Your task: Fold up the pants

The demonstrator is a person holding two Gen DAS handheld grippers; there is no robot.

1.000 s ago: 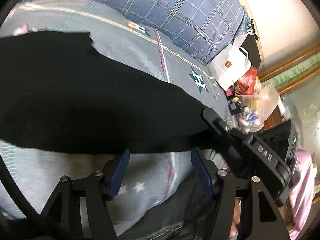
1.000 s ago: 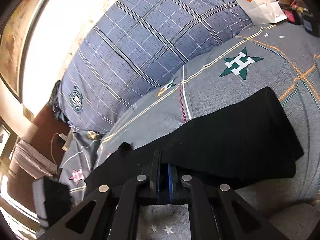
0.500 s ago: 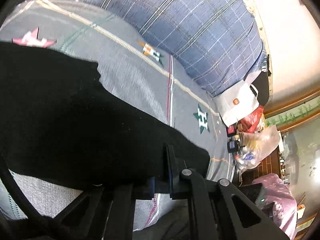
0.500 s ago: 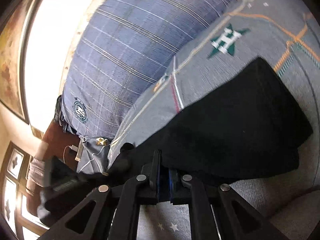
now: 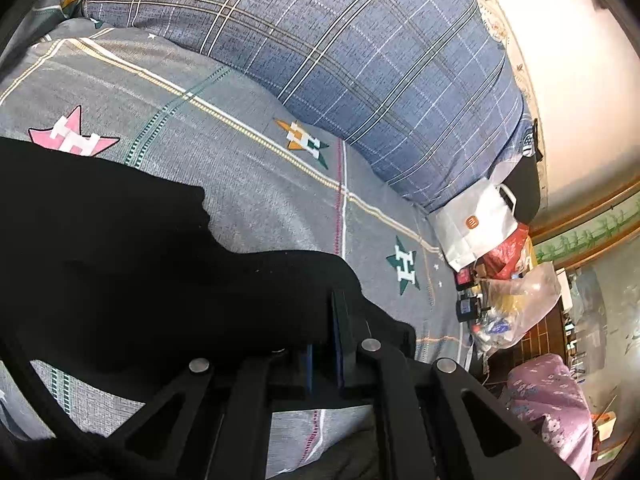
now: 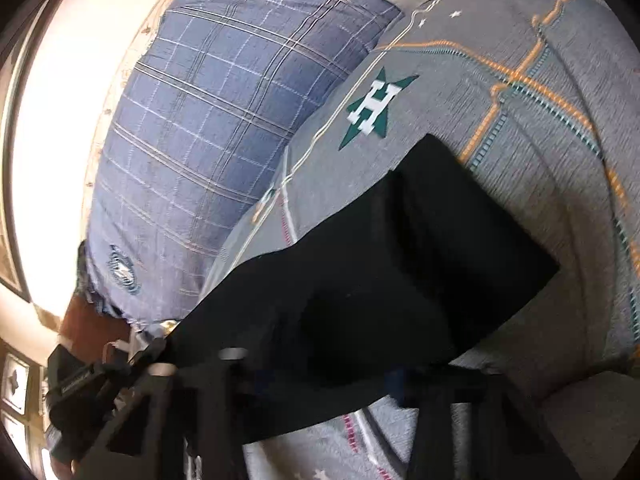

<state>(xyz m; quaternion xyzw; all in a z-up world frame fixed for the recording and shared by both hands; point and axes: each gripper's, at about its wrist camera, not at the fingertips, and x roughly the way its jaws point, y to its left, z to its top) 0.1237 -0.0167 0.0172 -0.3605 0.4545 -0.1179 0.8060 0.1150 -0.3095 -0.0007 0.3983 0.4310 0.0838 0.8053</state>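
The black pants lie across a grey star-patterned bedspread. My left gripper is shut on their near edge, its blue pads pinched together on the cloth, which rises slightly there. In the right wrist view the pants show as a folded dark slab with a squared end at the right. My right gripper is blurred and its jaws are opening. Black cloth lies between the spread fingers, and the pads no longer press on it.
A blue plaid quilt is bunched along the far side against the wall. A white paper bag, a clear plastic bag and small clutter crowd the bed's right end. A black device sits at the lower left.
My left gripper went from open over the pants' edge to shut on it, then rose a little. My right gripper, shut on the cloth before, has rolled and its fingers have parted.
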